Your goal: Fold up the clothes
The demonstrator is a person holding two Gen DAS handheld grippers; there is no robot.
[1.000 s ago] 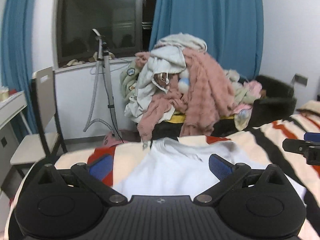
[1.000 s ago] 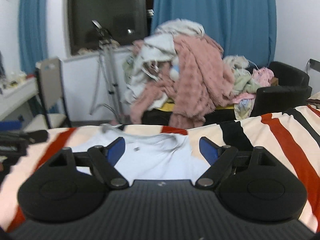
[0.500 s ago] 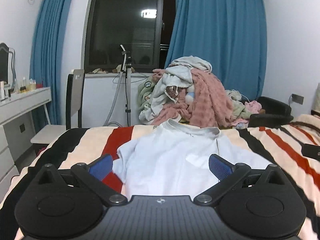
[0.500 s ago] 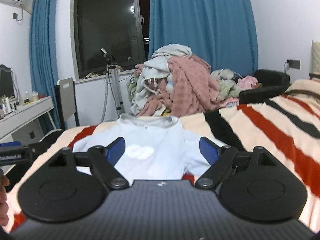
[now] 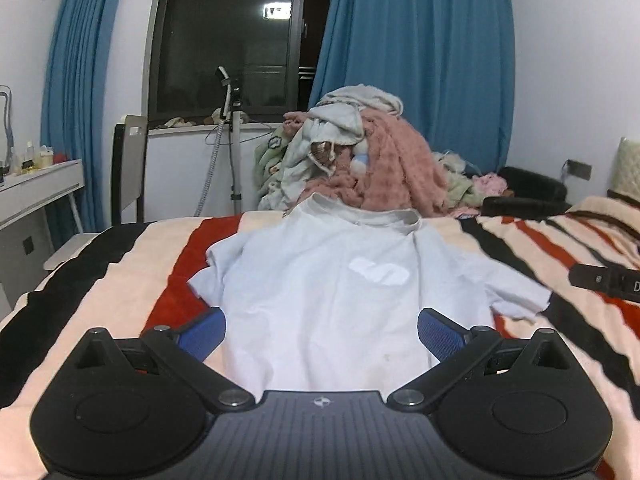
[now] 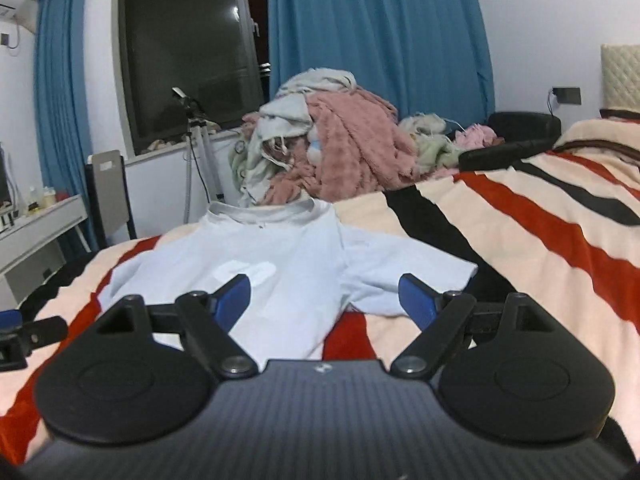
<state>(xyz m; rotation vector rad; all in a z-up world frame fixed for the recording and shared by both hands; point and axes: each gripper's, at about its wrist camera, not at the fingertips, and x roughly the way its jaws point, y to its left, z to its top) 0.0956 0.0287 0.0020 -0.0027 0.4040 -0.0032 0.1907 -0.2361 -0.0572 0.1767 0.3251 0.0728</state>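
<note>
A pale blue short-sleeved cotton T-shirt (image 5: pixel 320 296) is found spread face-up on the striped red, cream and black bed blanket (image 6: pixel 540 248), collar pointing away from both cameras, so its long axis runs straight ahead of the tongs. The left tongs (image 5: pixel 320 330) are set wide and empty over the hem. The right tongs (image 6: pixel 325 296) are likewise wide and empty, nearer the right sleeve (image 6: pixel 404 276), which is judged its natural first fold.

striped blanket (image 5: pixel 540 240) | blue curtains (image 5: pixel 420 60) | chair (image 5: pixel 128 168) | window (image 5: pixel 228 36)
</note>
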